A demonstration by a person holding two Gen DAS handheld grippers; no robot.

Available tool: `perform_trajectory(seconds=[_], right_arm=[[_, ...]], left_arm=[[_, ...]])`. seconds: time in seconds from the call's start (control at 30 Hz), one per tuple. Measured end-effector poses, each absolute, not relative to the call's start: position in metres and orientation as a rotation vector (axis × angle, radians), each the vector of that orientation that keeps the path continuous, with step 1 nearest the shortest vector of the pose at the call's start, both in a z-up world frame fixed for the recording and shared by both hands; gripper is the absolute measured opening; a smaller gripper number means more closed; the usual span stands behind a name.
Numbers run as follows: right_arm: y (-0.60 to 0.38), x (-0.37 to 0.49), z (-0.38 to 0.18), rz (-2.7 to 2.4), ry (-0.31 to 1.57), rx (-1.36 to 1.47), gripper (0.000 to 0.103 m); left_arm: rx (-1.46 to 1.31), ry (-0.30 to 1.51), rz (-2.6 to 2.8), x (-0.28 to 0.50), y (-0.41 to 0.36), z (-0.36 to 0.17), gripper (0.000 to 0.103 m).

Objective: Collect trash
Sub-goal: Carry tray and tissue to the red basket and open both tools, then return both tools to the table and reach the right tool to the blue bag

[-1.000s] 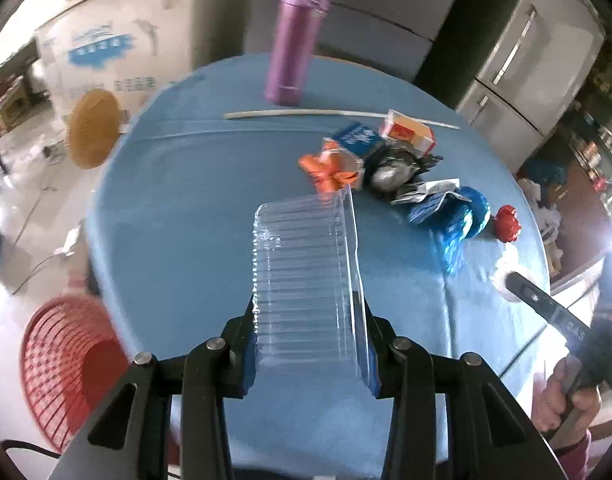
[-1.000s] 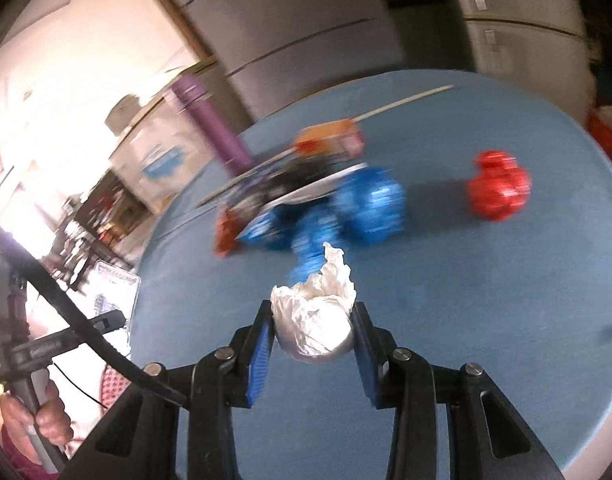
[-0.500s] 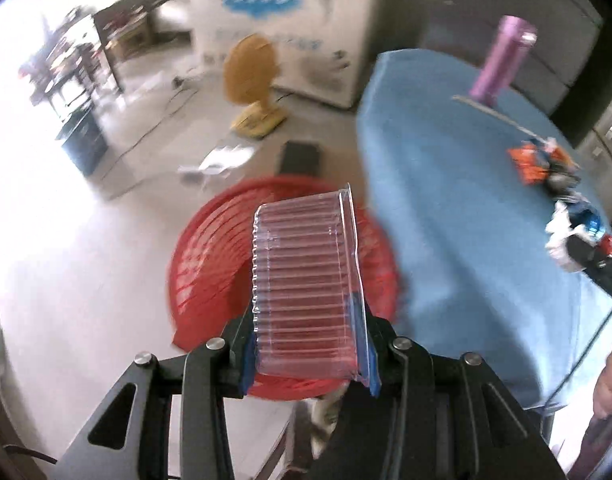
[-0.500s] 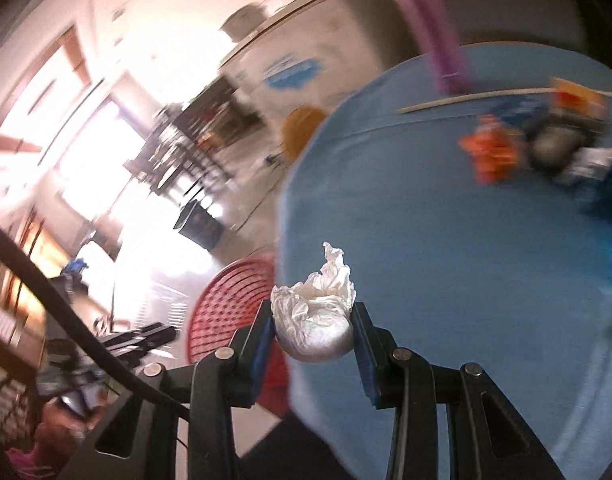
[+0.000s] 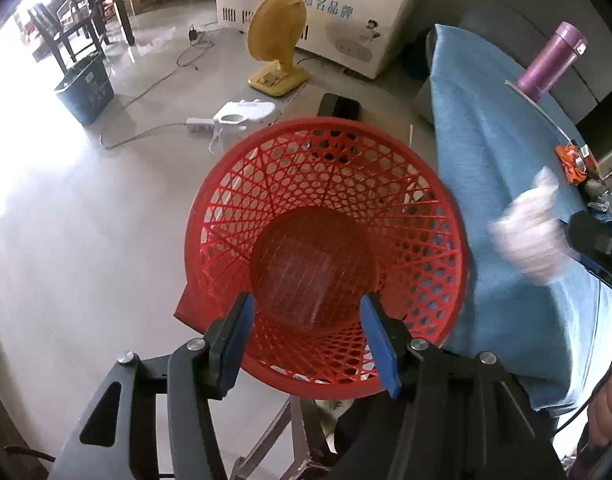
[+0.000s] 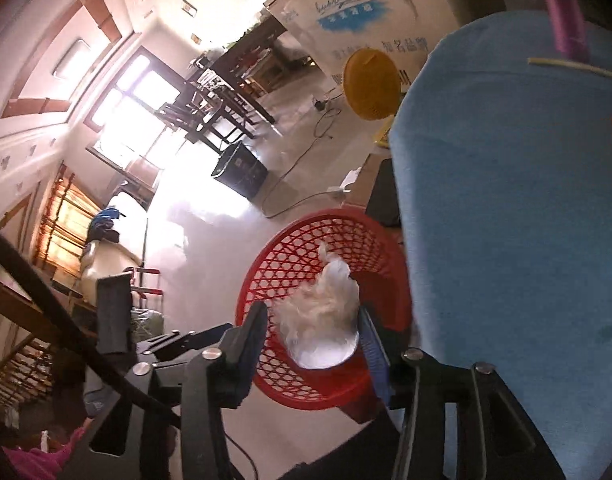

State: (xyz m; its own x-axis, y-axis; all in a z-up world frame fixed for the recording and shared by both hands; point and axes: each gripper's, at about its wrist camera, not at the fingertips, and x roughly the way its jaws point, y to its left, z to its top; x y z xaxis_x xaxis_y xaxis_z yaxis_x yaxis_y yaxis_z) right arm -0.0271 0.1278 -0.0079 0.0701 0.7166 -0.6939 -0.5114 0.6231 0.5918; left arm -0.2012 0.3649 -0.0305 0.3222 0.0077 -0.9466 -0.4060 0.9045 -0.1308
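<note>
1. The left gripper (image 5: 308, 334) is black, with flat blue pads lining its two fingers (image 5: 380, 344) and round silver screws at the joints.
2. The right gripper (image 6: 312, 338) has the same black frame, blue pads and silver screws.
3. A black cable (image 6: 45, 304) crosses its view.
4. Bare skin, probably a hand (image 5: 604, 412), shows low right.

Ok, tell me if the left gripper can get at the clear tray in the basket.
Probably yes. The left gripper hangs open over the basket, whose mouth is uncovered, and the tray lies alone at the bottom. The right gripper, holding a tissue, is off to the side.
</note>
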Motion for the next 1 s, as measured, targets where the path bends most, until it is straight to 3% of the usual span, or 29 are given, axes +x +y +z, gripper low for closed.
perform_trajectory(seconds=[0.1, 0.47, 1.0], right_arm=[[0.131, -0.024, -0.009, 0.948, 1.181, 0.251, 0.065], [0.075, -0.028, 0.009, 0.852, 1.118, 0.244, 0.065], [-0.186, -0.079, 0.062, 0.431, 0.948, 0.407, 0.065]], left_arm=[[-0.386, 1.225, 0.295, -0.203, 0.372, -0.032, 0.056], [-0.358, 1.164, 0.310, -0.196, 0.368, -0.002, 0.057], [-0.144, 1.088, 0.012, -0.139, 0.224, 0.059, 0.061]])
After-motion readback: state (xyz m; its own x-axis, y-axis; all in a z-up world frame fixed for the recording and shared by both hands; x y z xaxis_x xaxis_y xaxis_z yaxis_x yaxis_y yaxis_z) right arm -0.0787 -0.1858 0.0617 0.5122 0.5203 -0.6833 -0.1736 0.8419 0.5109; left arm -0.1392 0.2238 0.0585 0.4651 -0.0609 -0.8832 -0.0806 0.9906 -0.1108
